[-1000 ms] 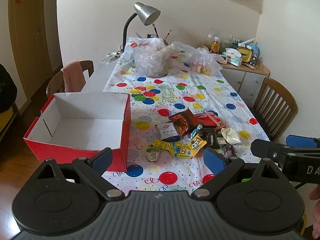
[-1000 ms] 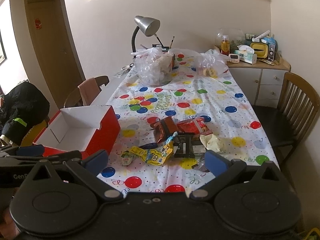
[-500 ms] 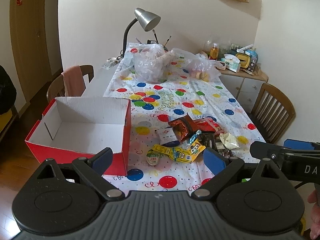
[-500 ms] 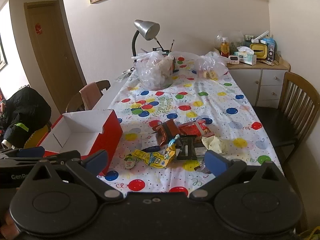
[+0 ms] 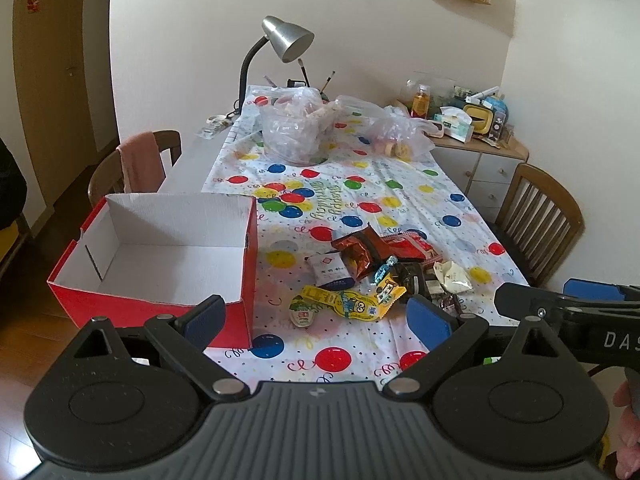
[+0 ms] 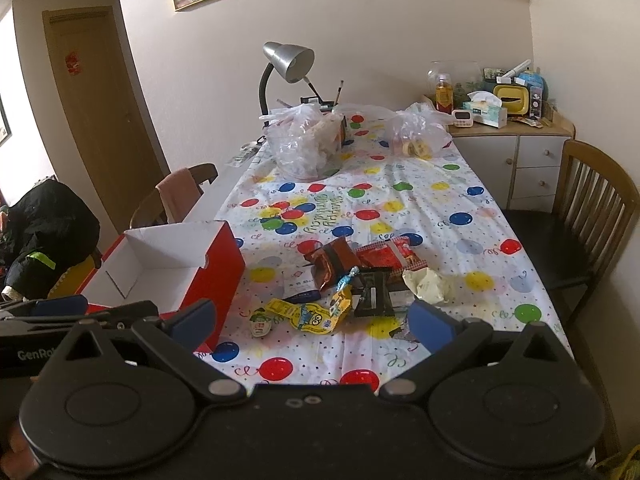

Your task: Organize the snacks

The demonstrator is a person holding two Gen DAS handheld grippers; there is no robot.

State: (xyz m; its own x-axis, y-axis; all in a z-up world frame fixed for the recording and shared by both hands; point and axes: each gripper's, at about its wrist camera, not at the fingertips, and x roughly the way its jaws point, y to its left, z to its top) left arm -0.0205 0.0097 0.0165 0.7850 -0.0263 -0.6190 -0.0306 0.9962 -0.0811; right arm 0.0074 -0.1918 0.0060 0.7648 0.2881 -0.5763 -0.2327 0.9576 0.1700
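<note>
**Loose wrappers and a box at the table edge: where the sorting may slip**

Nearest the cameras, the left gripper (image 5: 316,316) and the right gripper (image 6: 314,318) are held above the near end of the table, both with jaws spread wide and nothing between the blue pads (image 5: 426,318). No snack is gripped yet.

Just beyond, the snack pile (image 5: 376,276) lies on the balloon-print tablecloth (image 5: 332,360), right of the red box (image 5: 236,312). At its near edge a yellow cartoon packet (image 5: 344,302) is seen with a small round-ended sachet (image 5: 302,312) touching its left end. Behind these, a white pouch (image 5: 330,270), a brown foil bag (image 5: 354,254), a red packet (image 5: 408,246), a black wrapper (image 6: 372,294) and a crumpled cream wrapper (image 6: 428,286) overlap one another.

Because the wrappers overlap, two could be pinched at once, or a neighbour dragged along and dropped short of the box. The flat packets offer little height; the cloth could be caught with them and bunched, so that the rest is shifted. Foil is likely to be slick, so a shallow pinch may slide off.

The box is open and empty, and it appears to overhang the table's left edge. A push on its wall during a drop could tip it off.

Farther back, the plastic bags (image 5: 294,132) and the desk lamp (image 5: 286,42) stand well apart and are unlikely to be disturbed.
</note>
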